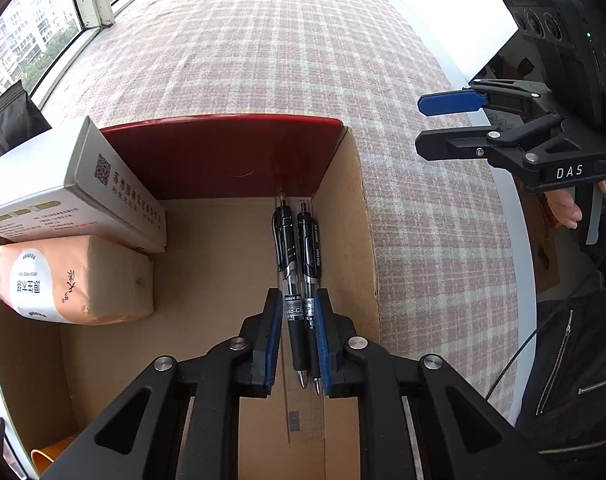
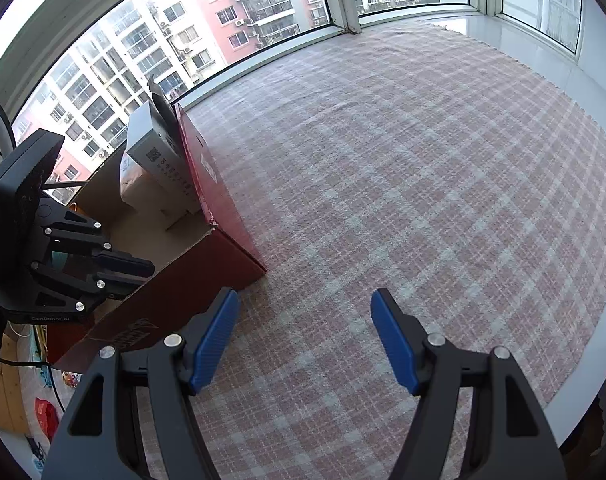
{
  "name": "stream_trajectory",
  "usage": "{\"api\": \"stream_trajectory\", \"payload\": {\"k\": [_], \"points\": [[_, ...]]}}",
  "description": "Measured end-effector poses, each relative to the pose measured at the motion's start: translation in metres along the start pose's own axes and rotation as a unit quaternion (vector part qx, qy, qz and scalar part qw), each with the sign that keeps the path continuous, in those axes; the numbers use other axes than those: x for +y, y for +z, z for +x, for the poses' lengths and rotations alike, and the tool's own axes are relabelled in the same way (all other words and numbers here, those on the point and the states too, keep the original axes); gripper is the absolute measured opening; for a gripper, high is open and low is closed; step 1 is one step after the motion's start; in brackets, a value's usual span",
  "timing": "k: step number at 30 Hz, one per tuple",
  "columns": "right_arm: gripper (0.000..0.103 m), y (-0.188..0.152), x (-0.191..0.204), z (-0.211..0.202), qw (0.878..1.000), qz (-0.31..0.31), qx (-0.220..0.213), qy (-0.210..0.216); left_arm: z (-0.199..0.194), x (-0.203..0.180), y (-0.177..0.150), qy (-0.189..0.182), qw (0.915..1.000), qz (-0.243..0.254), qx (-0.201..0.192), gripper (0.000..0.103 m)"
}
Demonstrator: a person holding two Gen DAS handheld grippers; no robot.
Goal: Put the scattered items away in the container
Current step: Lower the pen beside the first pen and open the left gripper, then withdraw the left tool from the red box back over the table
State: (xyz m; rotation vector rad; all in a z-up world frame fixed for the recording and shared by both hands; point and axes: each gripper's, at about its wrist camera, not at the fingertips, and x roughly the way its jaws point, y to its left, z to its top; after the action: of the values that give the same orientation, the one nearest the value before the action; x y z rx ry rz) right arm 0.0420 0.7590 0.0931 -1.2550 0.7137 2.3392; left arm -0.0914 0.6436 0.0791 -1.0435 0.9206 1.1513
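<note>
Gripping two pens (image 1: pixel 301 280) lengthwise, tips toward left gripper (image 1: pixel 299 308).

Pens (image 1: pixel 299 276) lie in the box (image 1: pixel 367 240) (right side); carton (image 1: pixel 63 196) seemingly atop packet (image 1: pixel 75 280), left.

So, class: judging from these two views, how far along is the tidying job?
Done: a white carton and a tissue pack already sit inside the cardboard box. In hand: the left tongs grip two black pens over the box's inside, not yet released. Left: the right tongs are open and empty above the checked cloth, where no stray items show in either view.
</note>
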Motion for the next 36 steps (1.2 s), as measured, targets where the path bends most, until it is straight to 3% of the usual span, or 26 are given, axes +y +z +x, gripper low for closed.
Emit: {"api": "stream_trajectory", "payload": {"k": [5, 16, 28, 36], "points": [[0.068, 0.0, 0.004, 0.0, 1.0, -0.002, 0.0, 0.004, 0.0, 0.011, -0.008, 0.033, 0.9988, -0.033, 0.012, 0.019], [0.068, 0.0, 0.003, 0.003, 1.0, 0.0, 0.003, 0.004, 0.047, 0.004, 0.02, 0.065, 0.9968, -0.043, 0.015, 0.019], [0.068, -0.001, 0.001, 0.004, 1.0, 0.006, 0.01, 0.005, 0.064, 0.0, 0.024, 0.012, 0.9984, -0.048, 0.029, 0.016], [0.068, -0.001, 0.004, 0.001, 1.0, 0.005, 0.006, 0.007, 0.047, -0.013, 0.02, 0.034, 0.9981, -0.051, 0.012, 0.016]]}}
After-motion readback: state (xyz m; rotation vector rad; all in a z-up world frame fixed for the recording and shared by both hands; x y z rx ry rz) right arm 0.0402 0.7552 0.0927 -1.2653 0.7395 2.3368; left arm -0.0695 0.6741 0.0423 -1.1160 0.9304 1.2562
